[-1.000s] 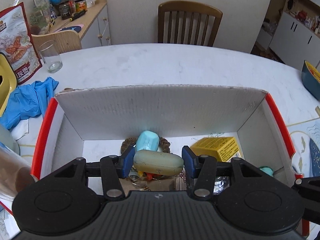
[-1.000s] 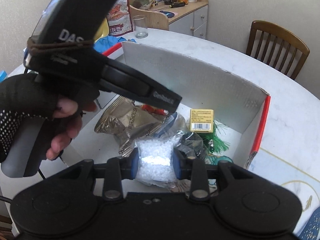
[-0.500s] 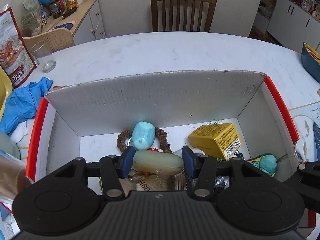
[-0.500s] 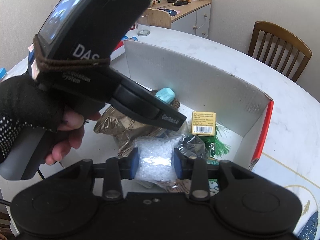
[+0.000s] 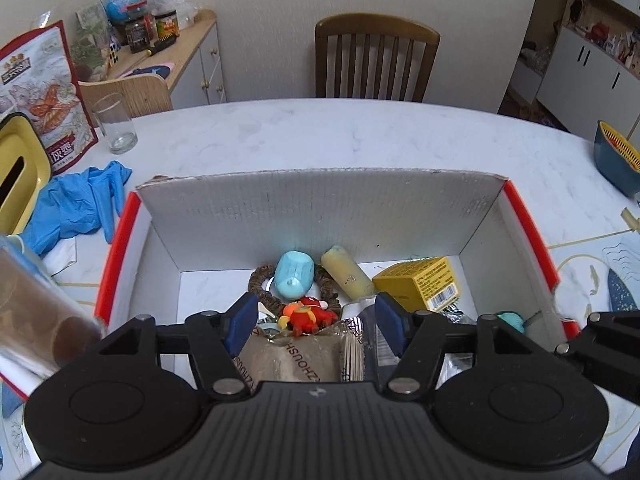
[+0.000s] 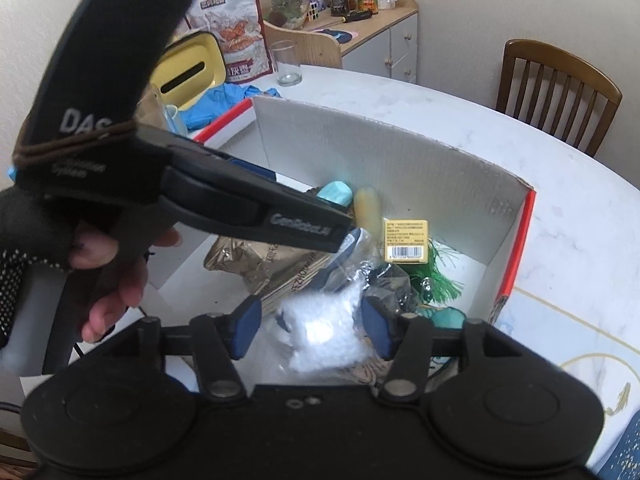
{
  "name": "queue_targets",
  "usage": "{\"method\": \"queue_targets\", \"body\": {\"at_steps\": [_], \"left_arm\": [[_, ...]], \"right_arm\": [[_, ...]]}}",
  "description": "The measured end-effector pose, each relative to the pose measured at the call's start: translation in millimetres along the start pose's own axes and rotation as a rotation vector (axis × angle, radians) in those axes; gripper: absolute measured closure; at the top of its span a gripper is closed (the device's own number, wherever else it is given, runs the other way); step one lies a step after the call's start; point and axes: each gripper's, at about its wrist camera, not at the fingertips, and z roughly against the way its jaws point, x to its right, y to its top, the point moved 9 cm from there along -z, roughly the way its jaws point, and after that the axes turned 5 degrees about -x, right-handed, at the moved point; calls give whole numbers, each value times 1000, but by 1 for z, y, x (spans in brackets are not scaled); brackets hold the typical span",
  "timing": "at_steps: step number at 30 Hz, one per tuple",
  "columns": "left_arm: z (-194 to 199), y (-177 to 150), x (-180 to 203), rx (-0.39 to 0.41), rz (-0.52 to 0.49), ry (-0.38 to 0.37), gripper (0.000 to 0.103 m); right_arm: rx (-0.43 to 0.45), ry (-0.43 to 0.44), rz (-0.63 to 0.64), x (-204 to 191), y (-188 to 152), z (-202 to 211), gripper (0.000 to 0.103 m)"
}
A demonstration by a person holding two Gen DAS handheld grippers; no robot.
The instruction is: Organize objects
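- Two tools, both just spread apart over the cardboard box (image 5: 320,208). The left tool (image 5: 316,326) has been opening and there's nothing between its pads now; the yellowish bottle (image 5: 346,274) lies against the box's far wall, right beside the light blue soap-shaped thing (image 5: 294,274).
- The right tool (image 6: 310,326) has been opening too. The bag of white pellets (image 6: 326,332) sits between its pads, but they look clear of it, so I'd call it dropped.
- Also already in the box: yellow carton (image 5: 420,284), red toy (image 5: 306,314), brown snack pouch (image 6: 260,264), green tassel (image 6: 444,276).
- Left to do, I'd guess: blue gloves (image 5: 78,200) and the glass (image 5: 116,124), both out on the counter (image 5: 340,136) toward its far left edge.
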Motion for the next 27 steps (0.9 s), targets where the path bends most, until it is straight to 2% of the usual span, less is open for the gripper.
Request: {"method": "queue_targets", "body": {"at_steps": [6, 8, 18, 27], "left_arm": [[25, -3, 1, 54, -1, 7, 39], [35, -5, 2, 79, -4, 4, 34], [80, -19, 0, 175, 32, -21, 32], [111, -36, -3, 244, 51, -19, 19]], "right_arm": [[59, 18, -23, 5, 1, 20, 40], [79, 21, -35, 7, 2, 26, 39], [199, 43, -66, 14, -4, 63, 24], [301, 21, -53, 15, -14, 87, 6]]}}
